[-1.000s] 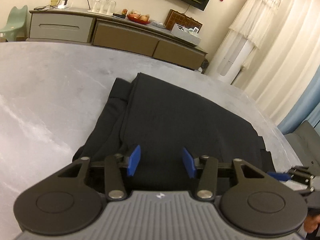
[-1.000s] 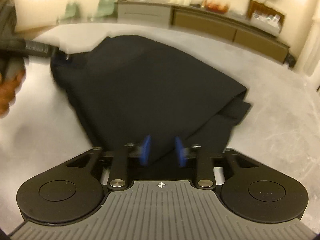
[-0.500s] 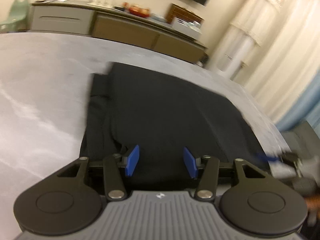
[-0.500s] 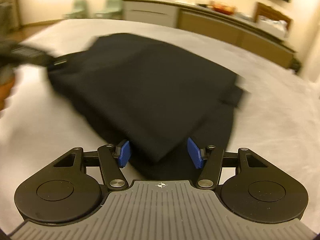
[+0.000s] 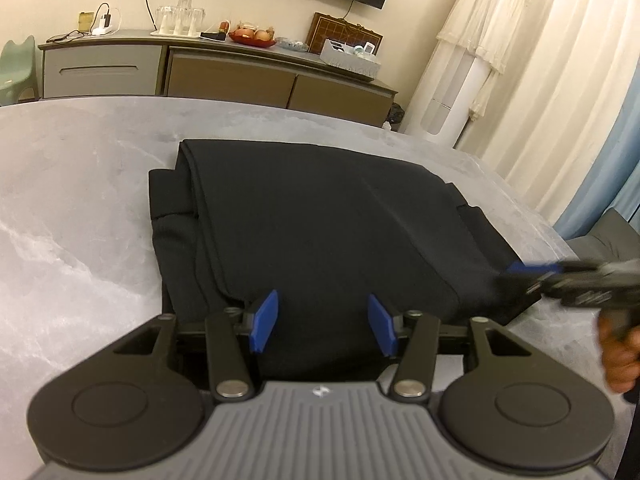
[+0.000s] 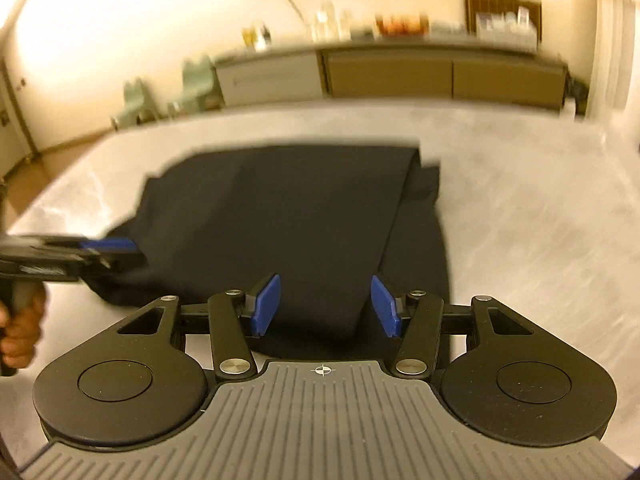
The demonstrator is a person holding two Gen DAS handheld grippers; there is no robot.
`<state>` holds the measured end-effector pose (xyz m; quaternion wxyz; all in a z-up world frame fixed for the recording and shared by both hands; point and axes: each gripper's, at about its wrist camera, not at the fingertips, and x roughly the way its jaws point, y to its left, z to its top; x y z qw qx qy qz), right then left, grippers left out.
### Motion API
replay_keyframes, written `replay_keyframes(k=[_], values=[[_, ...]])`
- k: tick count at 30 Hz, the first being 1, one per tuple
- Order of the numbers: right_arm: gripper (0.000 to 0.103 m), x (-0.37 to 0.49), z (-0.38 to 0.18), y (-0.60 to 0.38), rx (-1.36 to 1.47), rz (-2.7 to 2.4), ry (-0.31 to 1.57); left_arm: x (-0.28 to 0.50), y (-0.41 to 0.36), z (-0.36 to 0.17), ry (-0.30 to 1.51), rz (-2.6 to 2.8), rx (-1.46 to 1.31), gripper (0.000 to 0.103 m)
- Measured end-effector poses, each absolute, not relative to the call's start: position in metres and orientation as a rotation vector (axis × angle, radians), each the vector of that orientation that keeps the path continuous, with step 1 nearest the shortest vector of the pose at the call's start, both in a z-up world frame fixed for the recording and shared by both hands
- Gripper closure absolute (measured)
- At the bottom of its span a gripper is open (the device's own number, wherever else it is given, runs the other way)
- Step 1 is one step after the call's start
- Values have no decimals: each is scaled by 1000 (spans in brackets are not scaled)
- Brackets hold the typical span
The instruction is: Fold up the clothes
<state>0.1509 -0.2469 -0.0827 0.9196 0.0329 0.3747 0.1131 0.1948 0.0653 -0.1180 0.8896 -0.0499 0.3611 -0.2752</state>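
A black garment point(image 5: 320, 220) lies folded in layers on the grey marble table point(image 5: 80, 200). My left gripper point(image 5: 323, 324) hovers open at the garment's near edge, and the blue pads point(image 5: 264, 322) stand apart with dark cloth below them. The right wrist view is blurred. There my right gripper point(image 6: 326, 309) is over the garment point(image 6: 304, 216) at its other near edge. Its jaws are closing, wide apart, with cloth between the pads but not pinched. Each gripper shows in the other's view: the right gripper point(image 5: 532, 270) and the left gripper point(image 6: 108, 246) both touch the garment's side corners.
A long sideboard point(image 5: 224, 76) with glasses, a fruit bowl and boxes runs along the back wall. A green chair point(image 5: 16, 68) stands at its left, white curtains point(image 5: 540, 80) hang on the right. The table's right edge point(image 5: 552, 232) curves close to the garment. A hand point(image 5: 620, 356) grips the right handle.
The right jaws, narrow on the cloth a second ago, have spread wide and let it go. Both grippers have slid sideways along the garment's near edge, and the garment now lies flatter.
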Motion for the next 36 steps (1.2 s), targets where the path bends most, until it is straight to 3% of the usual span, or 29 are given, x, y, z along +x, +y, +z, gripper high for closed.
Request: replay_keyframes(k=[4,6,8,9,21,36], values=[[44,154,-90,-231,-15,194,816,185,62,-113,723,-546,-71,45],[35,145,-80,-228,1,194,792,175,59,-108,693,-518,-25,33],[15,134,-69,-224,13,194,759,159,52,-102,659,-461,47,5],[15,129,-66,-223,9,186,749,149,48,-99,645,-437,76,4],[14,79,-50,-231,-58,92,699,74,25,-86,733,-366,-140,0],[13,53,-50,-246,-48,62,687,54,-27,-71,727,-380,-109,0]])
